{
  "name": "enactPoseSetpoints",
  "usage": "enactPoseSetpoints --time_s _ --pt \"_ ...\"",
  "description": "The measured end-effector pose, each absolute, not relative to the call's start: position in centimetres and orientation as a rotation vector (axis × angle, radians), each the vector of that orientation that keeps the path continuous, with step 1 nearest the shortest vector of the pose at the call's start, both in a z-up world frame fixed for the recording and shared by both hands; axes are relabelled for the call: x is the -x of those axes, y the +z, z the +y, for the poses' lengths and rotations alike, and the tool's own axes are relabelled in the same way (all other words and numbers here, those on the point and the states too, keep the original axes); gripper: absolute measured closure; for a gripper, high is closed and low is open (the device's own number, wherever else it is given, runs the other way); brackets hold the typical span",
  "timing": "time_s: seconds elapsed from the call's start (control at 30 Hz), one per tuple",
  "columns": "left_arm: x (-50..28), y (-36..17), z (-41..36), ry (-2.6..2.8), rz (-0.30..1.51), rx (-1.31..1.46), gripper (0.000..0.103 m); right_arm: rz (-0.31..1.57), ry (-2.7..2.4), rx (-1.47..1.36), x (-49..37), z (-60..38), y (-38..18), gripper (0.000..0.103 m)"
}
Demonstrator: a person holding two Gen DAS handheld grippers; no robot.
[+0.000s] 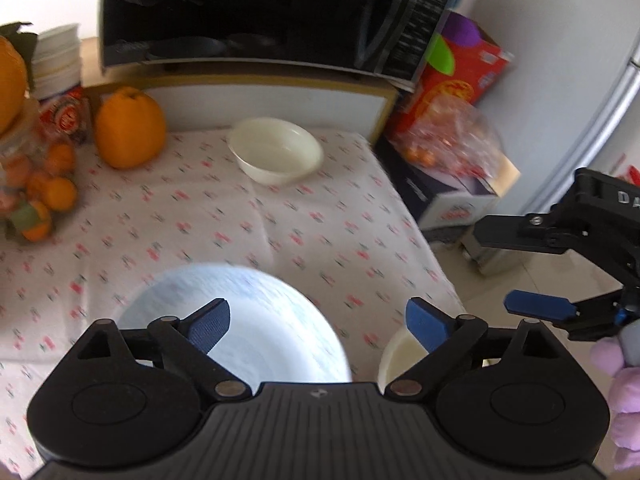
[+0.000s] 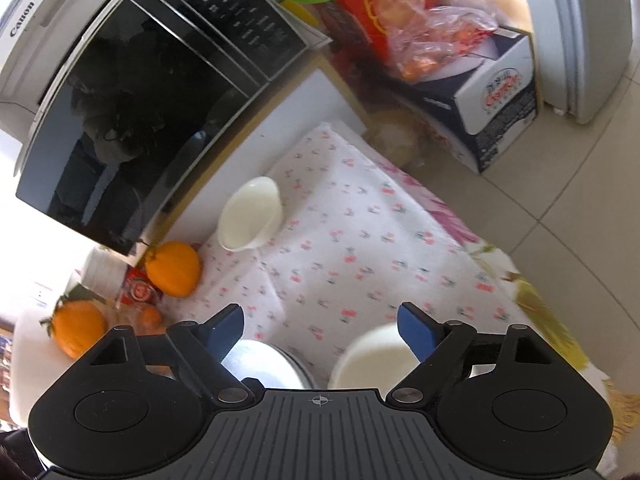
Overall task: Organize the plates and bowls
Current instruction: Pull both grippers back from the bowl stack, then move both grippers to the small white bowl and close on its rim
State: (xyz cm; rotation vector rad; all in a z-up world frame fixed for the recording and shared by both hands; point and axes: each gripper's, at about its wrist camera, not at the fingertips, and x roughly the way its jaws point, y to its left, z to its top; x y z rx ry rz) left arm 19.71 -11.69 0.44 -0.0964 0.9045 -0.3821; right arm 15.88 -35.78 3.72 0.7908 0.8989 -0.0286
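Both your left gripper and right gripper gape empty, so nothing's stacked: plate and near bowl sit at the table's front edge, far bowl at the back.

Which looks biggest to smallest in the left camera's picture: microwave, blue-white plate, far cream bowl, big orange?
1. microwave
2. blue-white plate, though nearness inflates it
3. far cream bowl
4. big orange, close to the bowl's size

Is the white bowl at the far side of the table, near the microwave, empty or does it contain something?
Empty. The white bowl stands upright on the tablecloth, and its inside shows only bare cream surface in both views.
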Motion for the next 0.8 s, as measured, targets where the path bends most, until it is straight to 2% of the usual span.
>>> enactPoseSetpoints --time_s 0.43,0.7,0.8 --pt "-27.4 -0.3 -8.4 -0.233 0.864 0.088 0.005 0.922 -0.023 -0.632 -23.8 -32.6 3.3 0.014" --pt "-30.8 -1.6 -7.5 -0.214 0.876 0.161 0.005 0.959 -0.035 -0.671 -28.3 -32.3 1.4 0.014" --pt "-31.9 -1.9 -7.3 -0.219 0.871 0.172 0.008 0.973 -0.050 -0.697 -29.9 -32.2 0.6 0.014"
